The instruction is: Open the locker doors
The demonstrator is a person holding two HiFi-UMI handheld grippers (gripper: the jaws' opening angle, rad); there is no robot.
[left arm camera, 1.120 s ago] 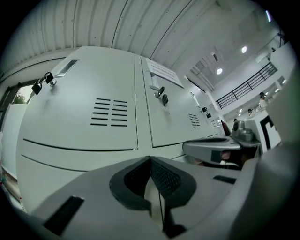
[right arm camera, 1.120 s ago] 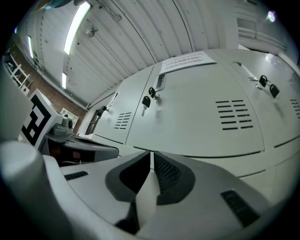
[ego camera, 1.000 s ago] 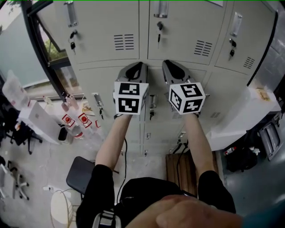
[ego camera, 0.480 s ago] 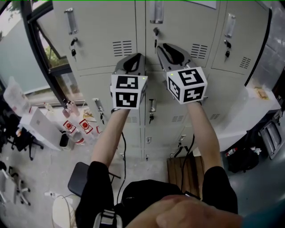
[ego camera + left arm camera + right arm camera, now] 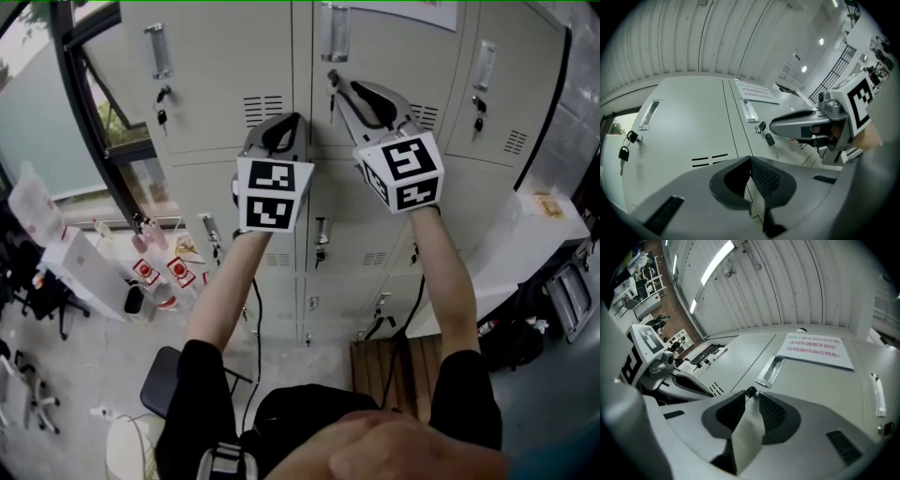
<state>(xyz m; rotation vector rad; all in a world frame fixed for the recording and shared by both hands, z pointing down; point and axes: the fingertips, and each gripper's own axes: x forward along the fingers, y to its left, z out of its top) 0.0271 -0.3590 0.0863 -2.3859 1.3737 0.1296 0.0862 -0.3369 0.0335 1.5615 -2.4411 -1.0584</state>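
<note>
A bank of grey lockers fills the head view, doors closed. The upper middle door [image 5: 394, 66] has a recessed handle [image 5: 334, 33] and a lock with a key hanging from it [image 5: 331, 105]. My right gripper [image 5: 335, 79] is raised to that lock [image 5: 751, 392]. Its jaws stand slightly apart, open, and the lock sits just beyond the tips. My left gripper [image 5: 294, 118] is lower, in front of the seam between the upper left door [image 5: 225, 56] and the middle door. Its jaws are shut on nothing [image 5: 750, 161]. The left door's key [image 5: 622, 152] hangs untouched.
A black window frame [image 5: 84, 112] runs down the left. A white table [image 5: 525, 234] stands at the right against the lockers. Below are a black chair [image 5: 169, 375], a wooden board [image 5: 394, 366] and a white box [image 5: 80, 262] with clutter.
Both grippers have risen along the lockers. The right one climbed further, up and left to the middle door's lock. The left one rose only a little.
</note>
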